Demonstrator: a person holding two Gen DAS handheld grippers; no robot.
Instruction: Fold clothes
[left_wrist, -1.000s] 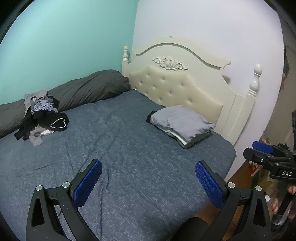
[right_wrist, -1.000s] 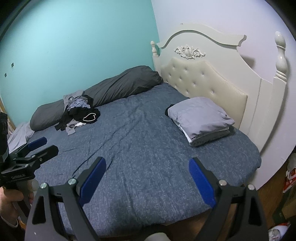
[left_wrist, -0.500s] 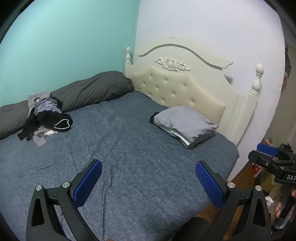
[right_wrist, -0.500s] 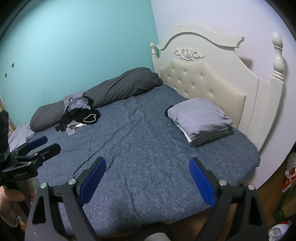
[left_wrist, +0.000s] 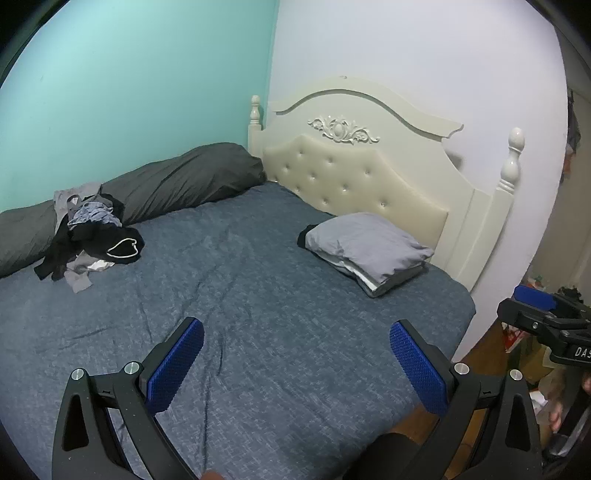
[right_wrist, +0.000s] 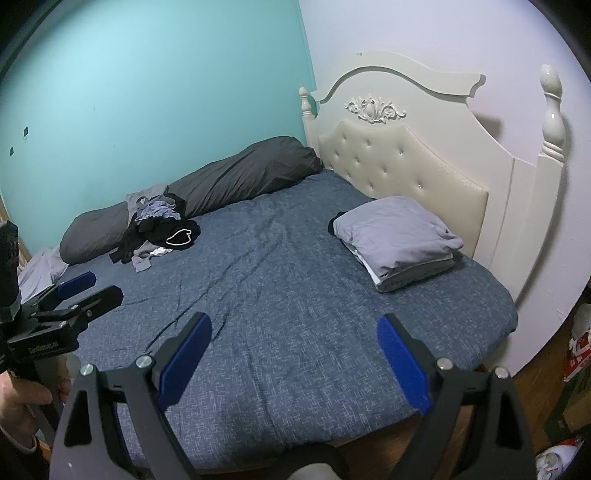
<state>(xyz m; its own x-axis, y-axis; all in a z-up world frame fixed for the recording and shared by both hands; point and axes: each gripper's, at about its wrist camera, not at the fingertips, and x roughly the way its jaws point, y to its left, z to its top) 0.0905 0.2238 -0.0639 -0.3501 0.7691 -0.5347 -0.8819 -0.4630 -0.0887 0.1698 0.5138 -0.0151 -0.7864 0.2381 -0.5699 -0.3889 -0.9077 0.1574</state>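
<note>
We stand at the foot-side corner of a bed (left_wrist: 258, 302) whose blue-grey sheet lies bare across its whole middle, with a cream tufted headboard (left_wrist: 354, 177) at the far right and a long dark bolster (left_wrist: 173, 184) running along the teal wall. On the sheet near the headboard sits a folded stack (left_wrist: 369, 247), a pale grey piece on top with lighter layers showing at its edge. Across the bed, leaning against the bolster, lies the heap of unfolded clothes (left_wrist: 92, 236), a tangle of black, grey and blue-grey pieces, well apart from both our tools. Our left gripper (left_wrist: 295, 358) hangs above the near part of the sheet with its blue pads spread wide and nothing between them; our right gripper (right_wrist: 293, 354) does likewise, empty and wide apart, over the near edge. We judge that we are between garments: one stack is done, and the next piece has not yet been fetched. The next move calls for a long reach across the bed to the heap, pinching a single garment by an edge rather than the whole tangle, then drawing it onto the open middle of the sheet, where there is room to spread it flat.
</note>
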